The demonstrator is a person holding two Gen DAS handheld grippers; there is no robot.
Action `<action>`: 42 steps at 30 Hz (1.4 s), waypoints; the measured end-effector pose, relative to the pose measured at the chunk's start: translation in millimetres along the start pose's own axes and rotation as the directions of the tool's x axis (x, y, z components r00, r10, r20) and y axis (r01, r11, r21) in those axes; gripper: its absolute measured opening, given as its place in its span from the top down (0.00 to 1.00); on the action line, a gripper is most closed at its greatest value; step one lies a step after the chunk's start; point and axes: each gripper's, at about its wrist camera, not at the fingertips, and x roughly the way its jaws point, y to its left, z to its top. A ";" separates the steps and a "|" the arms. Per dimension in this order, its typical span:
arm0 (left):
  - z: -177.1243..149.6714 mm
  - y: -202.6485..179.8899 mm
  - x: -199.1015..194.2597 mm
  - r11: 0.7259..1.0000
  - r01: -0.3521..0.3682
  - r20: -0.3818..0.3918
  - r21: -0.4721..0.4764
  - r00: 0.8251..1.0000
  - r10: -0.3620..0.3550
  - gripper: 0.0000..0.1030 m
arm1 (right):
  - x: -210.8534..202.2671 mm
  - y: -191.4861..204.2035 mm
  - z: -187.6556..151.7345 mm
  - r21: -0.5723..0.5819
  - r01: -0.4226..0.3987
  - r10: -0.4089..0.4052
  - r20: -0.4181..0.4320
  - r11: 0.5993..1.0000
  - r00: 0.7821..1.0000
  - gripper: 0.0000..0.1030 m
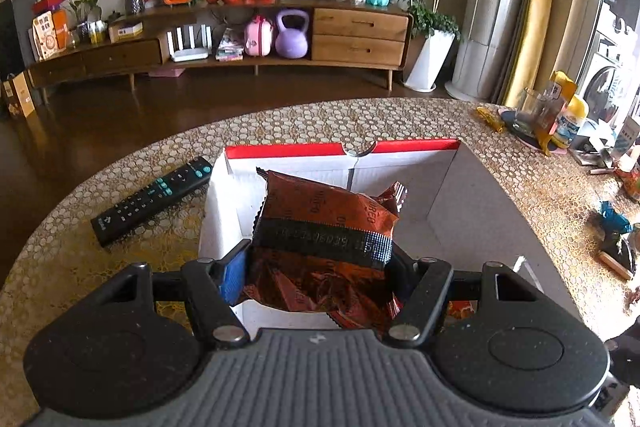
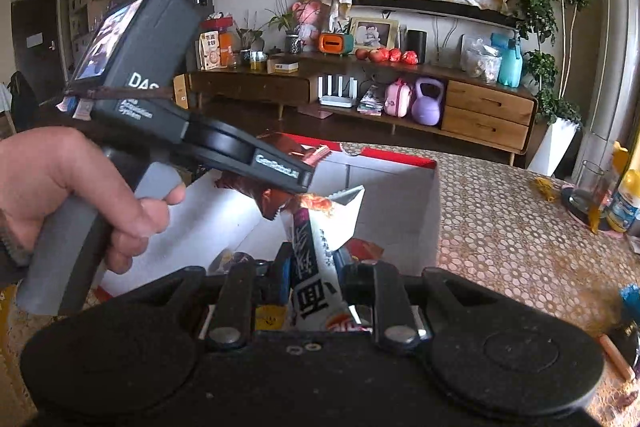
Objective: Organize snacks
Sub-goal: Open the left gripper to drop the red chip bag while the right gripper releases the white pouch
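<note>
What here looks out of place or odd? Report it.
Nothing is spilled or damaged. Only the black remote control stands out: it lies askew on the patterned table beside the white cardboard box with a red rim, and it is no snack. Both crinkled snack packets are held over the box.

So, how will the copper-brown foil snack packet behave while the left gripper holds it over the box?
The crinkled copper-brown foil snack packet probably flexes, not stiff. The left gripper dents it, so contents may crush. Glossy foil could slip; it looks light above the white cardboard box.
</note>
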 end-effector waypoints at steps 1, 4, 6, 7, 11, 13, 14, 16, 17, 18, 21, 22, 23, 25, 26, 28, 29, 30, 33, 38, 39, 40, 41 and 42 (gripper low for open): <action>-0.3 -0.3 1.6 1.000 0.000 -0.003 0.001 1.000 0.000 0.34 | 3.8 0.9 0.5 -0.001 0.003 -0.003 -0.009 1.000 1.000 0.81; -0.3 -0.4 6.9 1.000 -0.006 -0.016 -0.001 1.000 0.006 0.34 | 10.4 4.5 0.3 0.009 0.001 0.000 -0.030 1.000 1.000 0.80; -0.8 -0.9 9.2 1.000 -0.007 -0.021 0.001 1.000 0.007 0.34 | 16.1 5.2 -0.5 0.008 0.005 -0.004 -0.043 1.000 0.999 0.81; -0.2 0.3 10.5 1.000 -0.008 -0.022 -0.001 1.000 0.008 0.34 | 18.8 6.2 -1.9 0.005 0.005 -0.005 -0.053 1.000 0.999 0.81; 1.1 0.6 14.2 1.000 -0.010 -0.038 -0.001 0.999 0.010 0.34 | 26.0 8.8 -10.2 0.001 0.006 -0.006 -0.081 1.000 0.997 0.80; 2.1 0.6 14.4 1.000 -0.013 -0.040 -0.004 0.999 0.013 0.34 | 28.2 8.6 -11.0 0.005 0.009 -0.009 -0.087 1.000 0.996 0.78; 2.6 -0.1 14.2 1.000 -0.016 -0.039 -0.002 0.999 0.016 0.34 | 28.7 8.7 -11.3 0.007 0.010 -0.009 -0.089 1.000 0.996 0.78; 3.5 -1.4 15.5 1.000 -0.015 -0.046 0.002 0.999 0.015 0.33 | 29.1 8.2 -11.8 0.008 0.011 -0.010 -0.091 1.000 0.996 0.78; 3.8 -1.9 16.8 1.000 -0.018 -0.052 0.002 0.998 0.018 0.32 | 28.8 8.1 -12.2 0.008 0.011 -0.010 -0.093 1.000 0.996 0.76; 4.0 -2.1 18.1 1.000 -0.025 -0.059 0.002 0.998 0.025 0.30 | 28.6 7.9 -12.4 0.009 0.013 -0.012 -0.096 1.000 0.995 0.74; 3.6 -3.3 18.7 0.999 -0.050 -0.066 0.000 0.997 0.050 0.24 | 26.3 6.0 -12.8 0.017 0.018 -0.016 -0.096 1.000 0.995 0.65; 3.3 -3.6 17.6 0.999 -0.048 -0.061 0.000 0.997 0.048 0.20 | 25.1 4.6 -13.0 0.023 0.018 -0.016 -0.090 1.000 0.996 0.63; 2.9 -4.5 15.5 0.999 -0.041 -0.051 -0.002 0.998 0.041 0.19 | 22.3 3.6 -13.6 0.031 0.018 -0.016 -0.085 0.999 0.996 0.62; 2.9 -5.6 11.0 0.999 -0.041 -0.044 -0.008 0.998 0.041 0.19 | 17.5 1.0 -14.8 0.046 0.019 -0.015 -0.080 0.999 0.997 0.62; 3.6 -6.2 8.6 0.999 -0.041 -0.041 -0.010 0.998 0.041 0.19 | 14.1 -0.5 -15.2 0.053 0.020 -0.016 -0.076 0.998 0.997 0.62; 3.9 -8.0 1.8 0.999 -0.035 -0.026 -0.012 0.999 0.035 0.18 | 7.3 -5.5 -13.8 0.066 0.023 -0.018 -0.063 0.998 0.998 0.61; 3.7 -9.4 -1.8 0.999 -0.030 -0.017 -0.011 0.999 0.030 0.16 | 3.1 -7.9 -13.5 0.074 0.024 -0.020 -0.055 0.997 0.998 0.60; 3.3 -11.0 -5.5 1.000 -0.026 -0.008 -0.010 1.000 0.026 0.12 | -2.2 -10.8 -13.5 0.084 0.026 -0.023 -0.044 0.996 0.999 0.59; 0.5 -17.1 -17.9 1.000 -0.020 0.020 -0.005 1.000 0.020 0.10 | -15.9 -18.2 -14.2 0.102 0.038 -0.037 -0.016 0.994 0.999 0.56; -5.2 -28.5 -32.5 1.000 -0.008 0.039 0.007 0.999 0.008 0.10 | -35.3 -31.2 -16.4 0.130 0.055 -0.057 0.018 0.990 0.998 0.49; -6.9 -31.1 -36.0 1.000 -0.006 0.044 0.013 0.999 0.005 0.10 | -38.8 -33.0 -17.7 0.133 0.060 -0.064 0.022 0.989 0.998 0.46; -7.9 -33.3 -39.1 1.000 -0.006 0.049 0.016 0.999 0.005 0.10 | -41.7 -33.9 -19.1 0.136 0.064 -0.068 0.026 0.989 0.997 0.45; -9.4 -36.0 -42.1 1.000 -0.007 0.053 0.016 0.999 0.006 0.10 | -45.6 -36.0 -21.3 0.141 0.067 -0.072 0.030 0.988 0.997 0.44; -11.0 -38.4 -45.3 1.000 -0.005 0.057 0.018 0.998 0.004 0.10 | -47.5 -36.8 -22.8 0.144 0.072 -0.077 0.031 0.987 0.997 0.41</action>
